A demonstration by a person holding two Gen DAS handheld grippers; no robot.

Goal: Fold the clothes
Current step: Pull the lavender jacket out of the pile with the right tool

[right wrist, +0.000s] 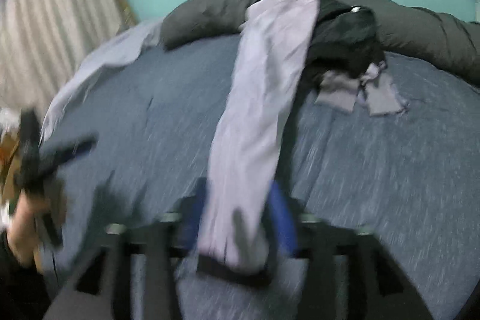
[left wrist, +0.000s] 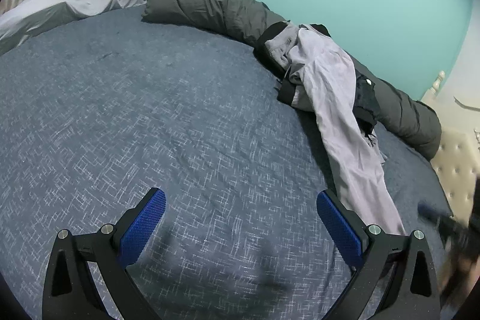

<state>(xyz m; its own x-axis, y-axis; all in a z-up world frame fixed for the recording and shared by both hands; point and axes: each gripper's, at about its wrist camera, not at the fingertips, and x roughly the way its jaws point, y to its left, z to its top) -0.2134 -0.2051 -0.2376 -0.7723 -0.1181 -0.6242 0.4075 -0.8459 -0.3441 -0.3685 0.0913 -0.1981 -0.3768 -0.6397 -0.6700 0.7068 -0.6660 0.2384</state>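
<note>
Your lilac garment (right wrist: 264, 86) trails from the clothes heap (left wrist: 315, 71) by the grey bolster (left wrist: 210, 5) to your right gripper (right wrist: 240, 215) — jaws partly apart around its hem, contact blurred. Your left gripper (left wrist: 240, 215) gapes empty over bare blue bedspread (left wrist: 150, 110).

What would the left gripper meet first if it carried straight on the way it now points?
Most likely the blue bedspread: the open left gripper tilts down at bare cover, with nothing between its fingers. The pale grey garment lies off to the right of that line.
</note>
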